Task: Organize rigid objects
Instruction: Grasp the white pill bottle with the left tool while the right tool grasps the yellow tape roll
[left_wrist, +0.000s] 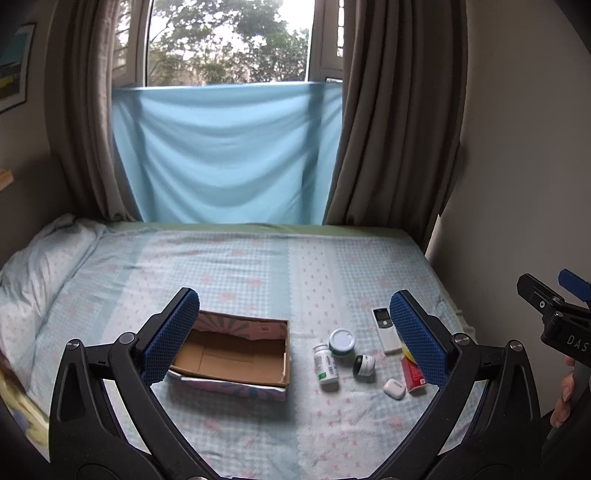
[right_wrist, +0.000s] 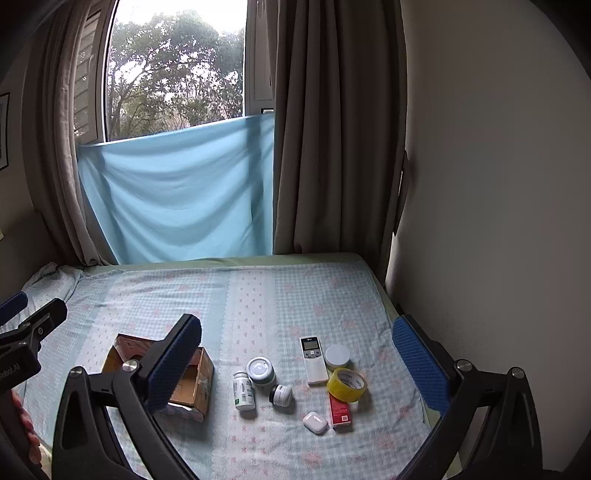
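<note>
**Small things on a soft bed, and nothing picked up yet**

Both grippers hang above the bed (right_wrist: 258, 295), well clear of everything. The left gripper (left_wrist: 295, 332) has its fingers spread wide and holds nothing; the right gripper (right_wrist: 297, 358) is the same, wide apart and empty.

The box (left_wrist: 236, 354) sits open on the sheet, empty as far as I can see. To its right lies the clutter: a bottle (right_wrist: 243, 391) on its side, a jar (right_wrist: 261, 371) standing just behind it, a small pot (right_wrist: 281, 395) tipped over, a remote (right_wrist: 313, 360), a white lid (right_wrist: 337, 356), a roll of tape (right_wrist: 347, 384), a red carton (right_wrist: 340, 410) and an earbud case (right_wrist: 315, 422). The tape rests partly on the carton and sits right against the remote.

My worry is the mattress. It gives under pressure, so a gripper pushing down may sink and tilt whatever it is after. The bottle and the pot are round and lying down; I'd guess a nudge from one finger rolls them off across the sheet. The earbud case looks smooth and rounded and could squirt out of a pinch. Things are packed close, so wide fingers reaching for the jar could knock the bottle, and lifting the carton would drag the tape along. The box looks light too; a clumsy drop might shove it away.
</note>
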